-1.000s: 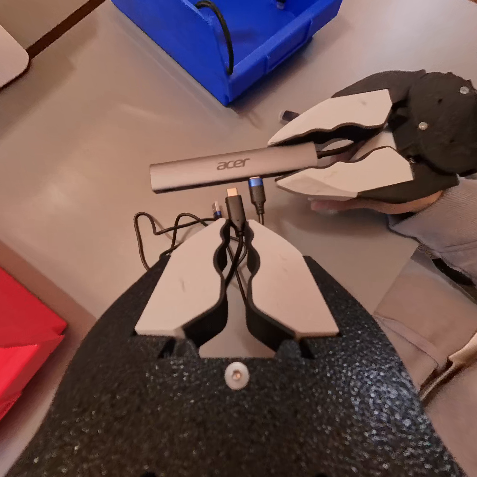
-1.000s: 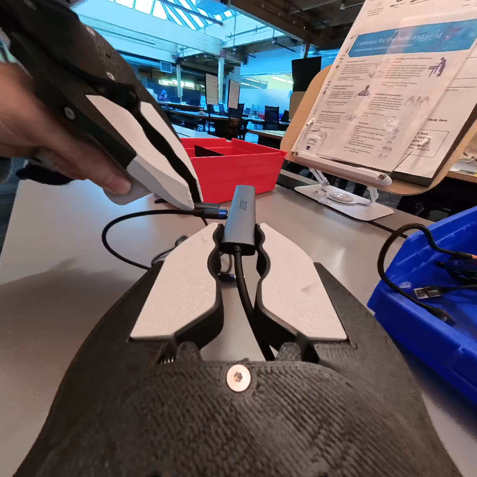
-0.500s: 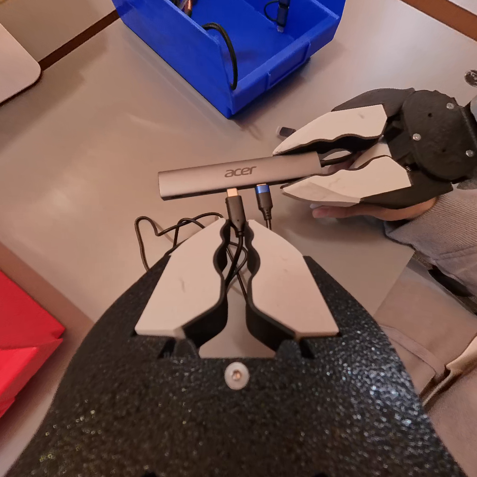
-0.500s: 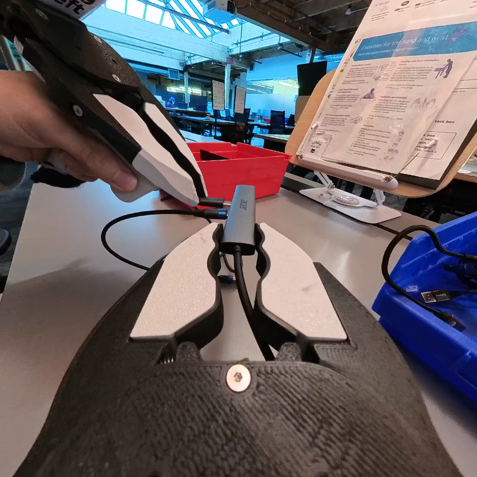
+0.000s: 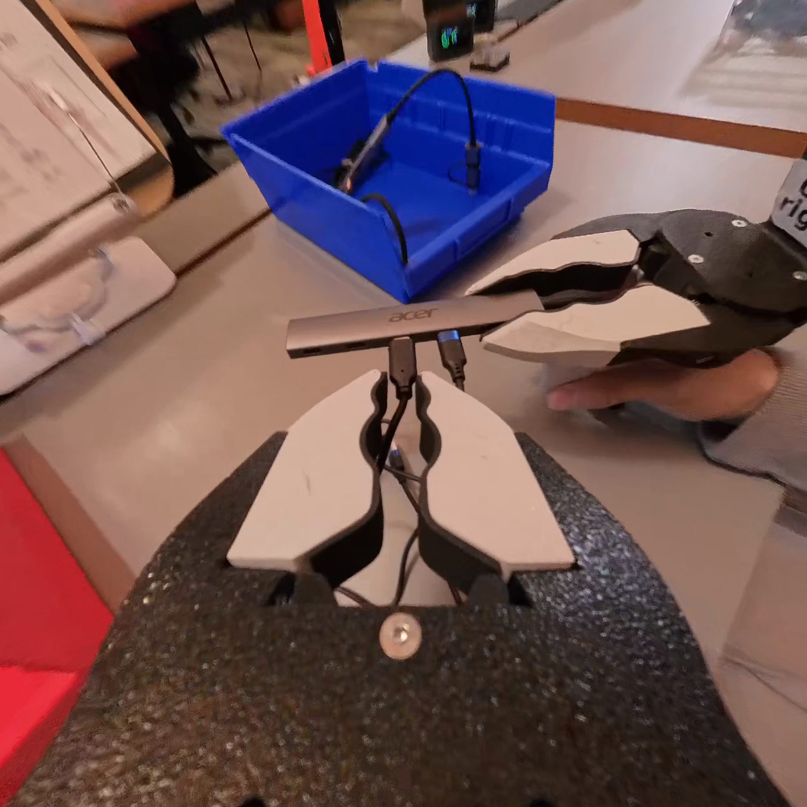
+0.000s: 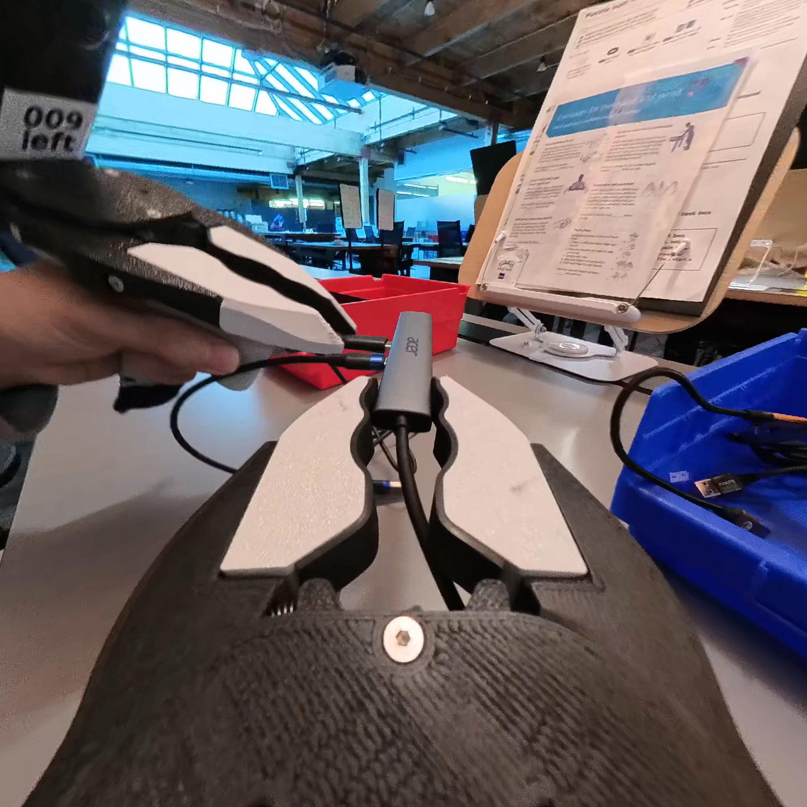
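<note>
Underneath everything lies a smooth grey tabletop (image 5: 183,393); a blue plastic bin (image 5: 458,244) holding loose black cables sits at upper centre of the left wrist view, a red plastic tray (image 6: 393,301) mid-frame in the right wrist view, and a wooden document stand with printed sheets (image 6: 633,174) at upper right, with a large skylit hall behind. Held above the table at centre frame is a slim grey metal hub (image 5: 410,321), with a blue-collared plug (image 5: 450,353) seated in its side. The right gripper (image 6: 401,388) is clamped on the hub's cable end. The left gripper (image 5: 401,380) pinches a black cable plug (image 5: 401,364) entering the hub's side.
</note>
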Tool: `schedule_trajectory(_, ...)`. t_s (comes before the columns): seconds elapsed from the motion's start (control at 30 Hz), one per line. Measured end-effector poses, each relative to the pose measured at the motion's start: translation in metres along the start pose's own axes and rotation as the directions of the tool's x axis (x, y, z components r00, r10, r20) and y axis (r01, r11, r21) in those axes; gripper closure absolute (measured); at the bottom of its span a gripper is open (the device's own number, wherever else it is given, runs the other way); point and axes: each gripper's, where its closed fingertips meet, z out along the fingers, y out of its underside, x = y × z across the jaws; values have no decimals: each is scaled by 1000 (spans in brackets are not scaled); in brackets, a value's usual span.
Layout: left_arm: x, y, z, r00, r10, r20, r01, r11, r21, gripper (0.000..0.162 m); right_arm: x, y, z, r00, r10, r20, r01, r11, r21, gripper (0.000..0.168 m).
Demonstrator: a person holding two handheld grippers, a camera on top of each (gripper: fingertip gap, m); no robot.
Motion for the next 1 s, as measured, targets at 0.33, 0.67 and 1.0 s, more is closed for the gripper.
schedule_trajectory(0.33,2,3,3,998,-55,0,55,996,72,152,0,0,1,1000,10,10,-10,1000,-3,144)
schedule_trajectory(0.67,5,15,12,999,-38,-31,38,999,7,152,-5,-2,1,999,3,41,-4,1000,12,141)
schedule_trajectory(1.0,-21,8,-23,993,-120,-17,120,954,274,115,19,-14,-18,998,57,-9,-56,993,104,144)
